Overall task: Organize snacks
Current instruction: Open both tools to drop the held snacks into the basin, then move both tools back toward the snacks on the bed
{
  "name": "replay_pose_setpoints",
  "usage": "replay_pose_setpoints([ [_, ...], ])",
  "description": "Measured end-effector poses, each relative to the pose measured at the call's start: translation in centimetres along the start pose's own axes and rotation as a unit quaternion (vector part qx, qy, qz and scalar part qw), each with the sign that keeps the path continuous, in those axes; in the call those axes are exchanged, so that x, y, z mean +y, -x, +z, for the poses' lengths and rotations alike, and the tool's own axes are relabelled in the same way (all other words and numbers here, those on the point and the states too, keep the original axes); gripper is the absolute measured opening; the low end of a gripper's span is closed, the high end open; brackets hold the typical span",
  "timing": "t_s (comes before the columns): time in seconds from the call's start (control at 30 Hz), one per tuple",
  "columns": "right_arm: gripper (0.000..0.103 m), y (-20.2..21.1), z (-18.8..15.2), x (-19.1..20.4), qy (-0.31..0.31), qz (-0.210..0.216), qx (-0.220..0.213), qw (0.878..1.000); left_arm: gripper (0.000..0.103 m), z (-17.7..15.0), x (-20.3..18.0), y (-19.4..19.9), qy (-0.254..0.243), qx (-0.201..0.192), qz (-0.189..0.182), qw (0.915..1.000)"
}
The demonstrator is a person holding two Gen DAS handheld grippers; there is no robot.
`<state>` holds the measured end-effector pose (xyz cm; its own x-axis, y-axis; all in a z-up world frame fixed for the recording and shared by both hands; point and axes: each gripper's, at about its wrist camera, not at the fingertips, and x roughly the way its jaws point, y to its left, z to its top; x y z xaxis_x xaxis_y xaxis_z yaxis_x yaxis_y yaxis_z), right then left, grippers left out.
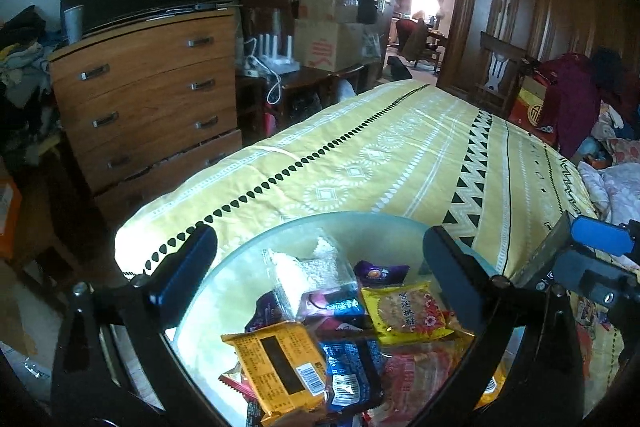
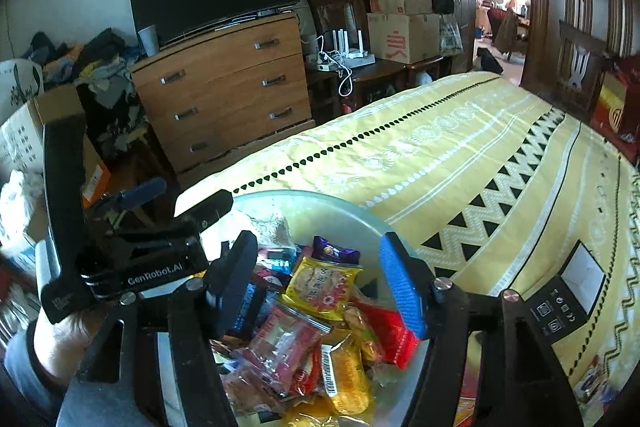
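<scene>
A glass bowl point(image 1: 348, 217) point(image 2: 304, 195) stands on the yellow patterned bed cover point(image 1: 400, 155), heaped with snack packets. On top lie a yellow cookie packet point(image 1: 404, 311) point(image 2: 324, 287), an orange packet point(image 1: 280, 367), a blue packet point(image 1: 352, 375), a purple one point(image 1: 380, 273) and a clear bag of white snacks point(image 1: 308, 267). My left gripper point(image 1: 320, 263) hangs over the bowl, open wide, holding nothing. My right gripper point(image 2: 318, 267) is open above the pile, with nothing pressed between its pads. A red packet point(image 2: 394, 339) lies just under its blue finger point(image 2: 400, 287).
A wooden dresser point(image 1: 152, 99) with a dark screen on top stands left of the bed. Cardboard boxes point(image 1: 332, 43) and a router sit behind. A black device with a white panel point(image 2: 568, 291) lies on the cover. A hand point(image 2: 60, 339) holds the left gripper's body point(image 2: 140, 267).
</scene>
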<state>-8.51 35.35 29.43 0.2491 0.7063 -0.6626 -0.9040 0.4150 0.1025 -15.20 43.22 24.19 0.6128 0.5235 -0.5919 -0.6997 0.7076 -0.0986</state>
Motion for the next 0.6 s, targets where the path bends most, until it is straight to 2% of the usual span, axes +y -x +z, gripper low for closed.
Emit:
replay_pose_setpoints([
  [0.6, 0.067, 0.74, -0.47, -0.01, -0.005, -0.010, -0.014, 1.000, 0.103, -0.08, -0.07, 0.43, 0.003, 0.006, -0.009, 0.9999],
])
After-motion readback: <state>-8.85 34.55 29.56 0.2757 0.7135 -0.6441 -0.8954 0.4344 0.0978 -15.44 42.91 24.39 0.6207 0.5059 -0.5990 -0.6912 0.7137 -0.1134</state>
